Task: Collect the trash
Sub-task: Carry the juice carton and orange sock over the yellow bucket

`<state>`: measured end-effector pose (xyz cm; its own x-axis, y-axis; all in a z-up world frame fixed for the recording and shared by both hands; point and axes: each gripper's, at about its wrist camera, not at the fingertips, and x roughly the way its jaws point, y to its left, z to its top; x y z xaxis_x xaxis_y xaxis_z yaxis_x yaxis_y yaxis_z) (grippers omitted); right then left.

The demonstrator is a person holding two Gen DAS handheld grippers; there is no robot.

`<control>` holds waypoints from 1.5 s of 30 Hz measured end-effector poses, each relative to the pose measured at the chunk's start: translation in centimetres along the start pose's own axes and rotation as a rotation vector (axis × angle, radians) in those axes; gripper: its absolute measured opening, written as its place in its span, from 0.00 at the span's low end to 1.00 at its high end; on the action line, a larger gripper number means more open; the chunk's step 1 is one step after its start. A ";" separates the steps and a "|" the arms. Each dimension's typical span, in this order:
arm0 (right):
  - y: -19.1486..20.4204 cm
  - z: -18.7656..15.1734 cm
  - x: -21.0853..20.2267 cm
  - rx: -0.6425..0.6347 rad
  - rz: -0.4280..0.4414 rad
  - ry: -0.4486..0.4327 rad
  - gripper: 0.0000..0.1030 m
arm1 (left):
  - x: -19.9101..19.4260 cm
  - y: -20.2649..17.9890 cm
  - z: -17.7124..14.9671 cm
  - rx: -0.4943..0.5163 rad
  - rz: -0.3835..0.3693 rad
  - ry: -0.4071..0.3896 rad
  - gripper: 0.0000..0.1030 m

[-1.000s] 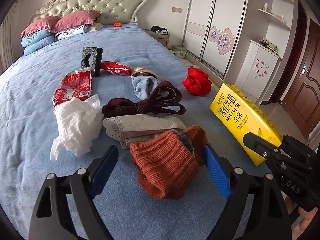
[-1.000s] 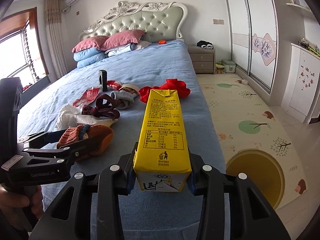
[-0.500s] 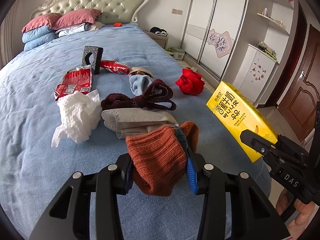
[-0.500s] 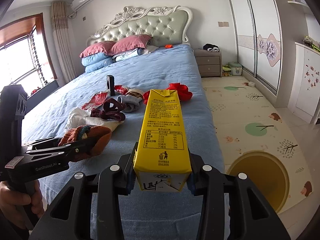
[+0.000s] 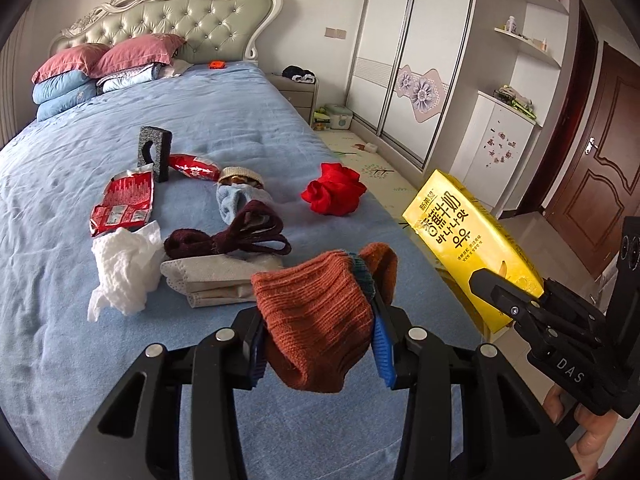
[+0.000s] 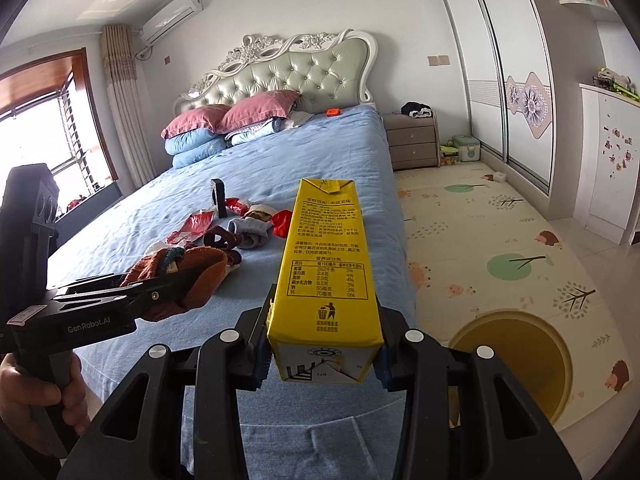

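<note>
Blue bed (image 5: 80, 360) carries, left to right, one red wrapper (image 5: 124, 202), one white tissue (image 5: 124, 276), grey cloth (image 5: 216, 280) and one red rag (image 5: 334, 194). Left fingers (image 5: 318, 344) clamp one orange sock (image 5: 316, 320); right fingers (image 6: 322, 354) clamp one yellow carton (image 6: 326, 264), both lifted above the bed's near end.

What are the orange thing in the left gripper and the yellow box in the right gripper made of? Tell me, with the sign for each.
Orange sock: looks like thick knitted yarn, matte; ribbed rows show and it sags between the left gripper pads.
Yellow carton: apparently coated paperboard, slightly glossy; sharp folded edges, a sealed top flap and printed panels. The right gripper clamps it.
</note>
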<state>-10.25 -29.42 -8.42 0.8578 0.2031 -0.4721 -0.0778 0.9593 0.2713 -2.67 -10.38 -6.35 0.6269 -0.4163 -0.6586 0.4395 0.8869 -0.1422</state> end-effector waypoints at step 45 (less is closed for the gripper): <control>-23.7 -5.4 -5.3 0.378 -0.320 -0.004 0.38 | 22.1 -23.0 3.0 0.182 -0.262 0.354 0.41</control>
<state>-15.69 -52.15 -16.93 0.8106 -0.0912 -0.5785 0.3788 0.8350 0.3990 3.00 -40.53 -15.47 0.2355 -0.4992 -0.8339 0.6792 0.6982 -0.2262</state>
